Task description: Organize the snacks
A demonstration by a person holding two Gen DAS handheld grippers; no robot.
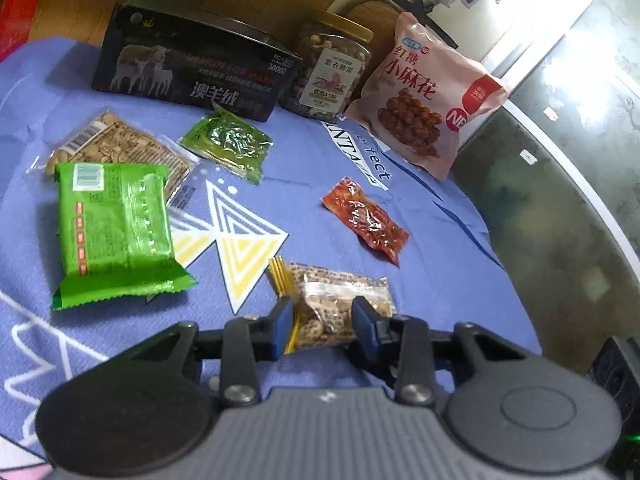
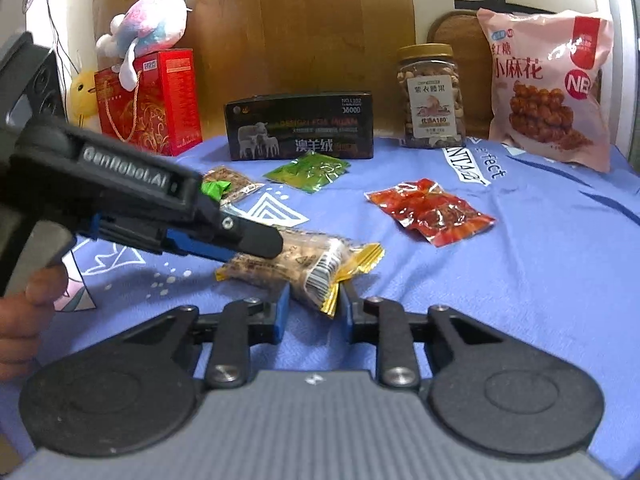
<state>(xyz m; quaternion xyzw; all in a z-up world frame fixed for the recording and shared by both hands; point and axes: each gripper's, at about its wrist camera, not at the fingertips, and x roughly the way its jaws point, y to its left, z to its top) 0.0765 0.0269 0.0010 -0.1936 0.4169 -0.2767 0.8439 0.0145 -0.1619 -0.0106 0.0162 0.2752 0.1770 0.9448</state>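
Your left gripper [image 1: 322,322] has its two blue-padded fingers set a moderate way apart on either side of a clear packet of brown snacks with gold crimped ends [image 1: 336,304]; the packet lies between the pads, but you cannot tell from the left wrist view whether they press on it. Your right gripper [image 2: 314,308] reaches the same packet [image 2: 296,266] from the other end, its fingers narrowly parted around the gold-edged corner, seemingly touching the wrapper. In the right wrist view your left gripper [image 2: 256,242] comes in from the left, its tip resting over the packet's far end.

The packet lies on a blue cloth [image 1: 420,280] printed with white and yellow triangles.

Counted across the cloth are five small snack packets:
- the clear gold-ended one between your grippers;
- one red packet [image 1: 366,220] to its right, well apart;
- one small green foil packet [image 1: 228,146] farther back;
- one large bright green wrapper [image 1: 116,228] at the left;
- one clear packet of pale brown snacks [image 1: 120,148], with the green wrapper overlapping its near edge.

Along the back stand three larger items: one dark box picturing sheep [image 1: 192,68], one clear jar of nuts with a gold lid [image 1: 330,68] just beside it, and one pink bag of fried dough twists [image 1: 428,92] leaning at the right.

Behind the cloth's left edge, the right wrist view shows one red gift box [image 2: 160,102] and one pastel plush toy [image 2: 148,28] resting on its top.
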